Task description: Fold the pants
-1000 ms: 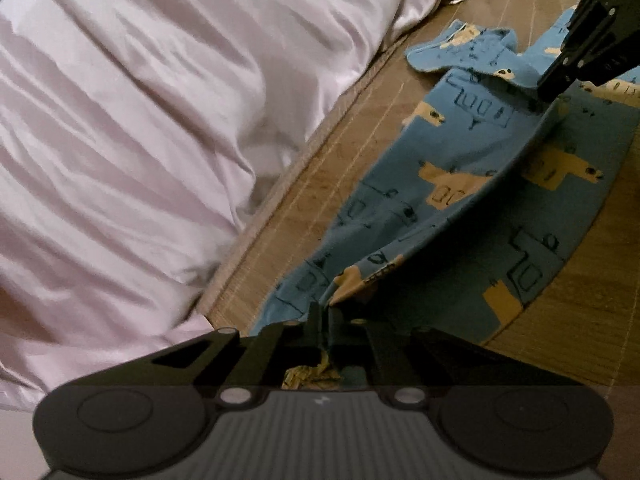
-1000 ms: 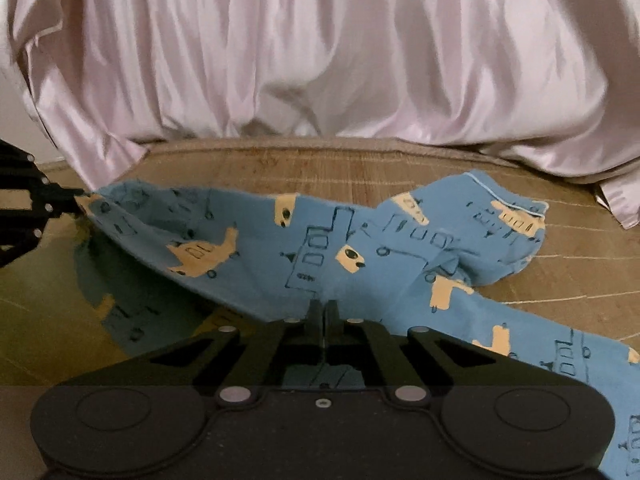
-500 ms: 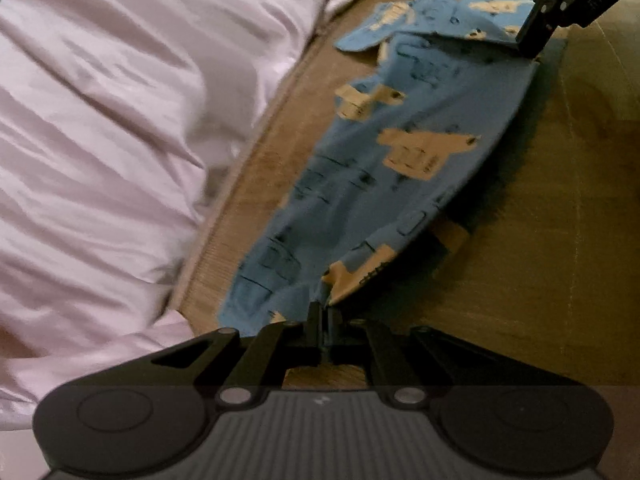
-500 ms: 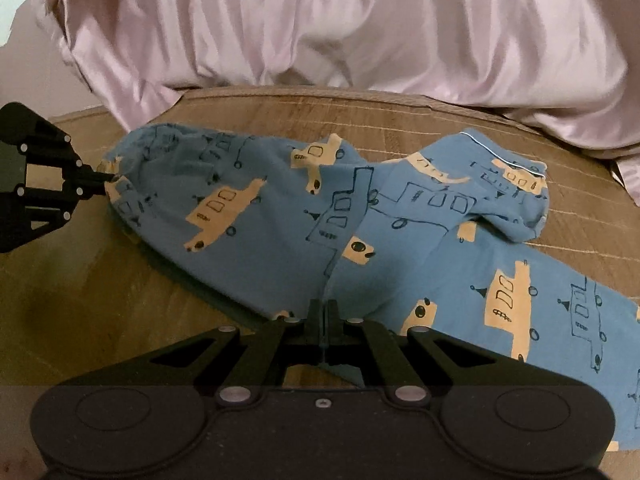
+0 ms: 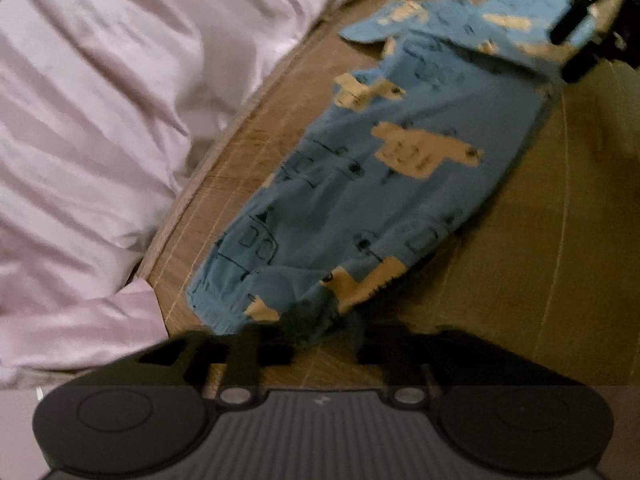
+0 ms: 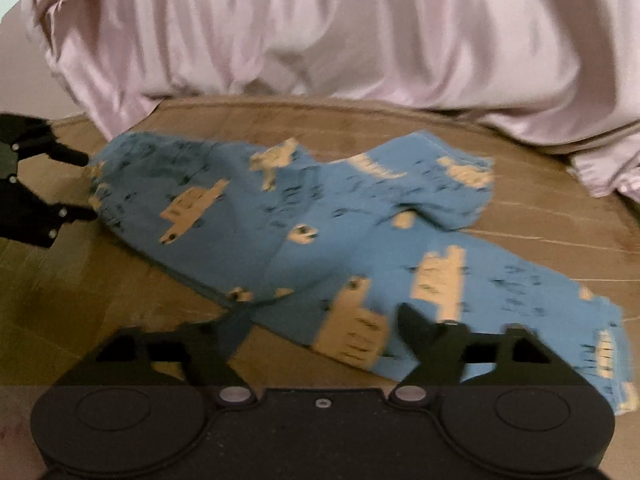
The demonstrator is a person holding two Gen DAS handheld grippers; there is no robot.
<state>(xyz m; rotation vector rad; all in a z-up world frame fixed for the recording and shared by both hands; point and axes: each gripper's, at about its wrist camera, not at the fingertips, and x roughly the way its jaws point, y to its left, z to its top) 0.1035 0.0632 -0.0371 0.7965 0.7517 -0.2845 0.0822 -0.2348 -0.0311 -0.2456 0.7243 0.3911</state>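
The blue pants (image 5: 360,184) with yellow vehicle prints lie on the woven mat, one leg folded over the other; they also show in the right wrist view (image 6: 304,232). My left gripper (image 5: 320,344) is open, its fingers spread at the leg cuff, which lies loose on the mat between them. My right gripper (image 6: 324,328) is open too, its fingers either side of the near edge of the cloth. The left gripper also shows open at the left edge of the right wrist view (image 6: 86,184), by the cuff. The right gripper appears dark at the top right of the left wrist view (image 5: 580,40).
A pale pink satin quilt (image 5: 120,120) lies bunched along the mat's far edge (image 6: 320,40). Bare woven mat (image 5: 560,260) lies beside the pants.
Both grippers have opened and let go of the pants. The lifted leg has dropped flat onto the other leg. Both views are motion-blurred.
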